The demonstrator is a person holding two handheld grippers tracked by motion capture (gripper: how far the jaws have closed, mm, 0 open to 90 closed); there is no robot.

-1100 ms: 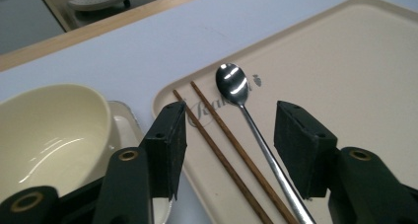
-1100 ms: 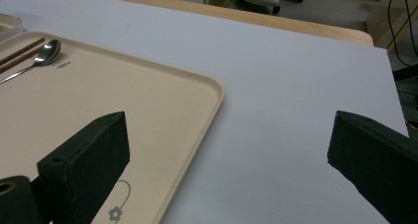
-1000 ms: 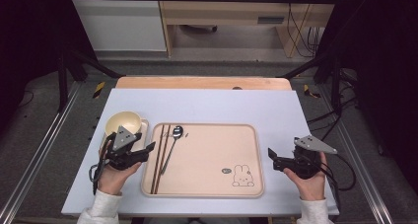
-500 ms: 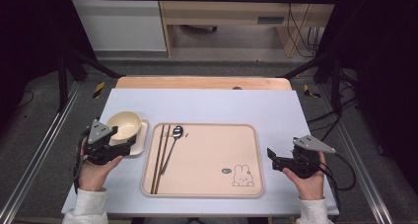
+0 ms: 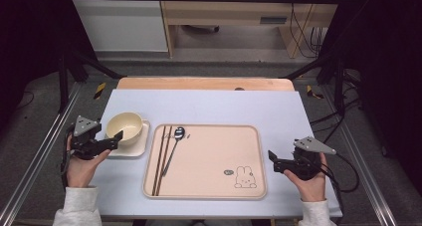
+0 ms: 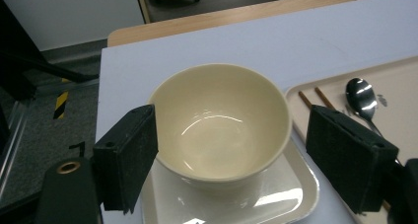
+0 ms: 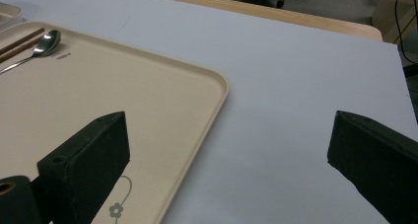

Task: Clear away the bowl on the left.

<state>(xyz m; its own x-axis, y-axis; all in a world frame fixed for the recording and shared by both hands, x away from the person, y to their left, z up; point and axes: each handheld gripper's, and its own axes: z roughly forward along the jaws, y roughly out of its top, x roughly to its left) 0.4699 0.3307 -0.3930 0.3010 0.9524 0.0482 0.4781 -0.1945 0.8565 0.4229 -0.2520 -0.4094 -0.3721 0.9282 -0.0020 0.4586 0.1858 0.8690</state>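
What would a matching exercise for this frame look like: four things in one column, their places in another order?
Things:
1. bowl
2. spoon
3. left claw
4. right claw

Places:
A. at the tray's right edge
B. on the small plate
C. on the tray, beside the chopsticks
D. open around the bowl

Pairs: 1-B, 2-C, 3-D, 4-A

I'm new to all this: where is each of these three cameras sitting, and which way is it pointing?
High view: above the person's side, looking forward and down on the table; both forearms, hands, left gripper and right gripper show.
Left gripper view: rides the left gripper, facing the cream bowl between its open jaws.
Right gripper view: rides the right gripper, facing the tray edge, jaws open.
All three share the spoon.
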